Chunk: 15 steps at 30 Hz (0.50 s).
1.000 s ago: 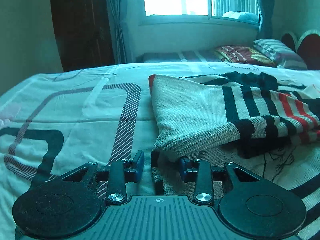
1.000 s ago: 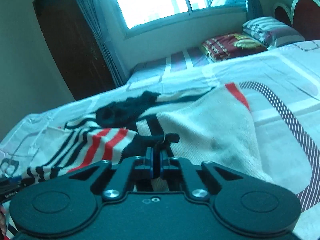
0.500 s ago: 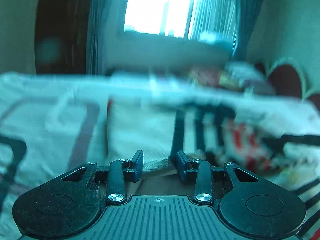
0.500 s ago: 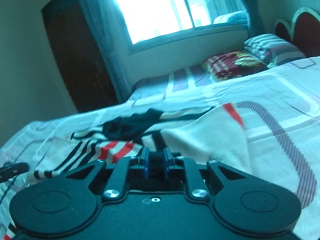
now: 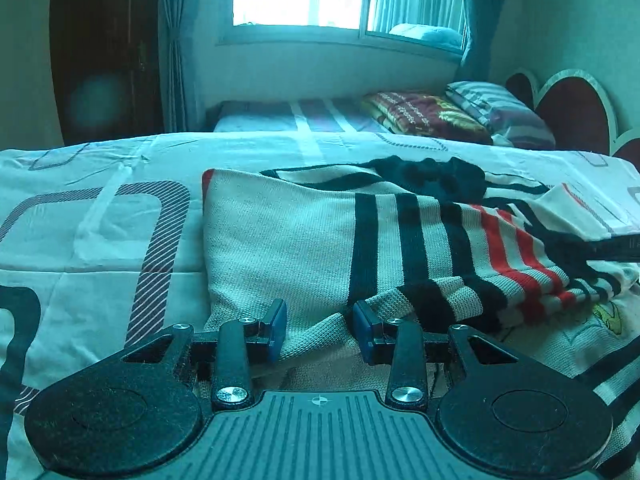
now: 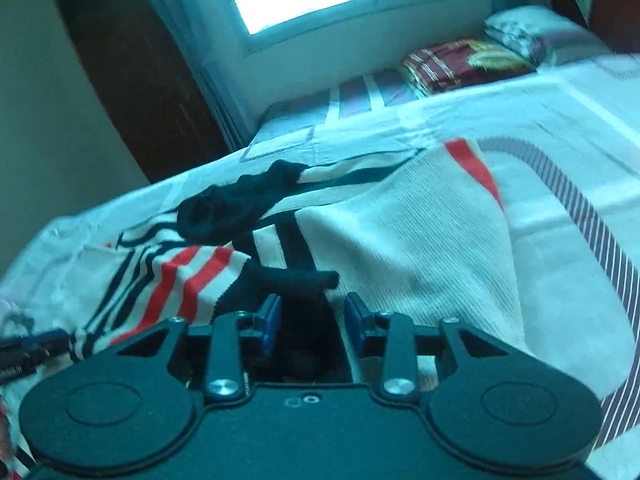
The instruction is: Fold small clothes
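A cream knit sweater (image 5: 288, 240) with black and red stripes lies partly folded on the bed; it also shows in the right wrist view (image 6: 400, 232). My left gripper (image 5: 320, 326) is open, its blue pads on either side of the sweater's folded near edge. My right gripper (image 6: 310, 318) is open over the sweater's black cuff (image 6: 292, 280), which lies between the pads. The other gripper's tip (image 6: 28, 350) shows at the left edge of the right wrist view.
The bed (image 5: 100, 240) has a white sheet with grey line patterns. A second bed (image 5: 300, 118) with a red blanket (image 5: 424, 116) and striped pillow (image 5: 496, 112) stands under the window. A dark door (image 5: 104, 48) is at the left.
My right gripper has opened, letting go of the black cuff. My left gripper has shifted right along the sweater's edge and stayed open.
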Each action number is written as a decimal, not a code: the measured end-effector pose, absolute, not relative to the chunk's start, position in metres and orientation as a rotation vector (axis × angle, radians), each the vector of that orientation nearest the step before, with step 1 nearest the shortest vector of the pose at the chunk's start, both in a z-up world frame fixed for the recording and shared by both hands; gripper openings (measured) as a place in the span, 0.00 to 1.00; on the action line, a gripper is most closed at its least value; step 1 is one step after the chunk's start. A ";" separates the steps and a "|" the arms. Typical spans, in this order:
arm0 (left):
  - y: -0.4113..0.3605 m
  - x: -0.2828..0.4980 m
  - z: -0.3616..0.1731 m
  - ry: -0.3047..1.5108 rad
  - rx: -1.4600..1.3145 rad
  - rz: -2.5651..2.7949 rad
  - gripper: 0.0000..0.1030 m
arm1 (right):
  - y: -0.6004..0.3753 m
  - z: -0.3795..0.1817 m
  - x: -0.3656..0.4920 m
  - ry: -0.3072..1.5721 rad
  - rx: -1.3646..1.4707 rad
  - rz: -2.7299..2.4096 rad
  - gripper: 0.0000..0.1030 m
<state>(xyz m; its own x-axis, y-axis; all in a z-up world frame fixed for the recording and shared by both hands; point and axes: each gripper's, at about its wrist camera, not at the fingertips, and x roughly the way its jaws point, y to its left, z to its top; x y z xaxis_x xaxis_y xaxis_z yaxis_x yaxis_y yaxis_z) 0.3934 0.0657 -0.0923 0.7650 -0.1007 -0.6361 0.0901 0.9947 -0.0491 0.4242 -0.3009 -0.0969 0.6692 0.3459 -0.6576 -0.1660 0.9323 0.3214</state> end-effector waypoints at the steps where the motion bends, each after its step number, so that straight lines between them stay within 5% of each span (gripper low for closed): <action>1: 0.066 0.392 -0.091 0.690 -0.017 -0.104 0.36 | -0.299 -0.093 0.422 0.783 0.244 0.297 0.09; 6: 0.067 0.381 -0.091 0.694 0.046 -0.100 0.36 | -0.304 -0.057 0.397 0.698 0.254 0.326 0.09; 12: 0.067 0.378 -0.089 0.711 0.086 -0.117 0.36 | -0.305 -0.094 0.402 0.811 0.228 0.273 0.10; 15: 0.066 0.365 -0.065 0.648 0.097 -0.110 0.40 | -0.307 -0.071 0.388 0.685 0.177 0.204 0.27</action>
<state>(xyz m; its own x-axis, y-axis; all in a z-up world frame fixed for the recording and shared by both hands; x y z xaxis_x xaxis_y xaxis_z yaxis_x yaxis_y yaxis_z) 0.3652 0.0659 -0.0651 0.7917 -0.0723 -0.6066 0.1327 0.9896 0.0553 0.3883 -0.3074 -0.0714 0.7562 0.2441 -0.6071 -0.1281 0.9651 0.2285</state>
